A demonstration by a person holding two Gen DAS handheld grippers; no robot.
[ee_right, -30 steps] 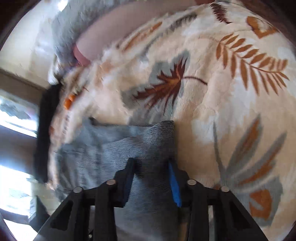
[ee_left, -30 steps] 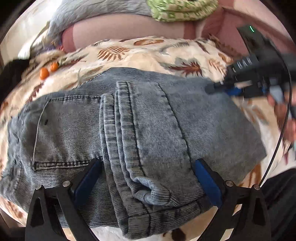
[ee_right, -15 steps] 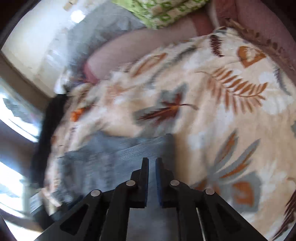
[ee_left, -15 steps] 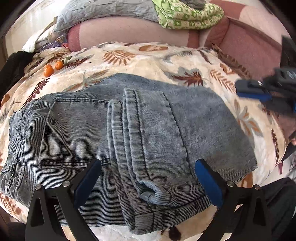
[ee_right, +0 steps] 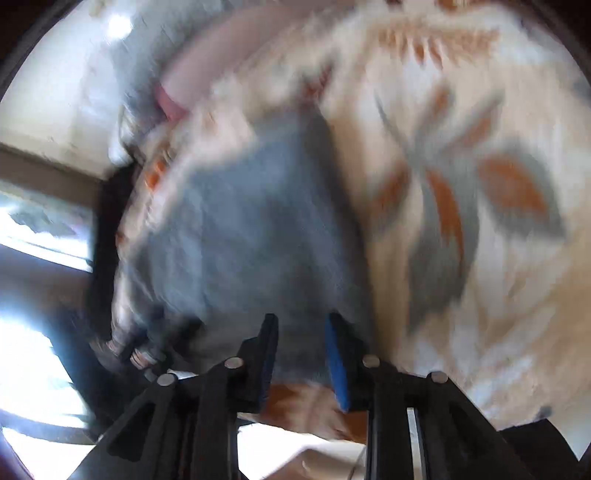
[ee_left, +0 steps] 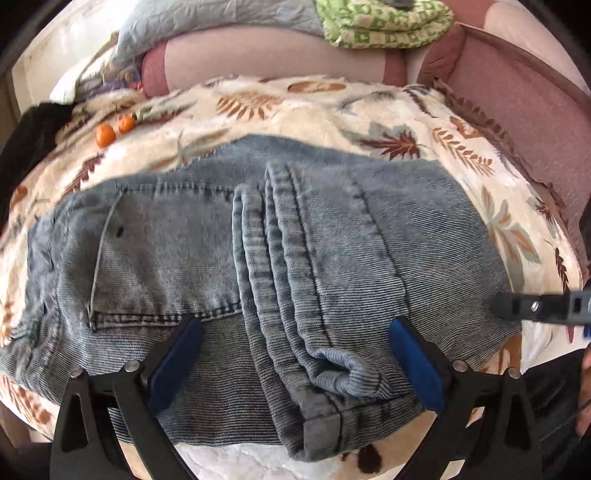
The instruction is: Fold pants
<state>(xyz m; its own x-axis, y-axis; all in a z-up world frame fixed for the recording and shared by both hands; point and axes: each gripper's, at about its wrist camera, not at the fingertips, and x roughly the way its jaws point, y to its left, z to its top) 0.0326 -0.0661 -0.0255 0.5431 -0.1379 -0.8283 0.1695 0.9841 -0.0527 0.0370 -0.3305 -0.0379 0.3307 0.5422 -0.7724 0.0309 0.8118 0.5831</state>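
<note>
Your left gripper point(ee_left: 291, 363) stands wide, its two blue pads point(ee_left: 173, 363) spread well apart over the near edge of the jeans point(ee_left: 369, 258), pressing on nothing. The grey-blue denim lies folded across the leaf-print blanket point(ee_left: 332, 110), filling the middle of your left wrist view. The doubled leg hems point(ee_left: 280, 236) run as ribbed bands from about 12 o'clock down to 6 o'clock, ending in a curled cuff point(ee_left: 347, 373) between the pads. A back pocket's stitched seam point(ee_left: 162, 316) sits at 8 o'clock.

Your right gripper point(ee_right: 301, 356) is narrow and its jaws are opening. In its own view, which is heavily blurred, the corner of the jeans point(ee_right: 240, 229) sits behind the gap between the pads; you cannot tell whether cloth is actually pinched there. From the left wrist view the right gripper's tip point(ee_left: 535, 306) reaches in from 3 o'clock, at the right edge of the denim.

Two small orange fruits point(ee_left: 114, 130) rest on the blanket at 10 o'clock, well apart from the jeans. At 12 o'clock a pink sofa back point(ee_left: 258, 62) carries a grey cloth point(ee_left: 207, 18) and a folded green-and-white patterned cloth point(ee_left: 384, 26). A dark garment point(ee_left: 26, 136) lies at the blanket's left edge, about 9 to 10 o'clock.
</note>
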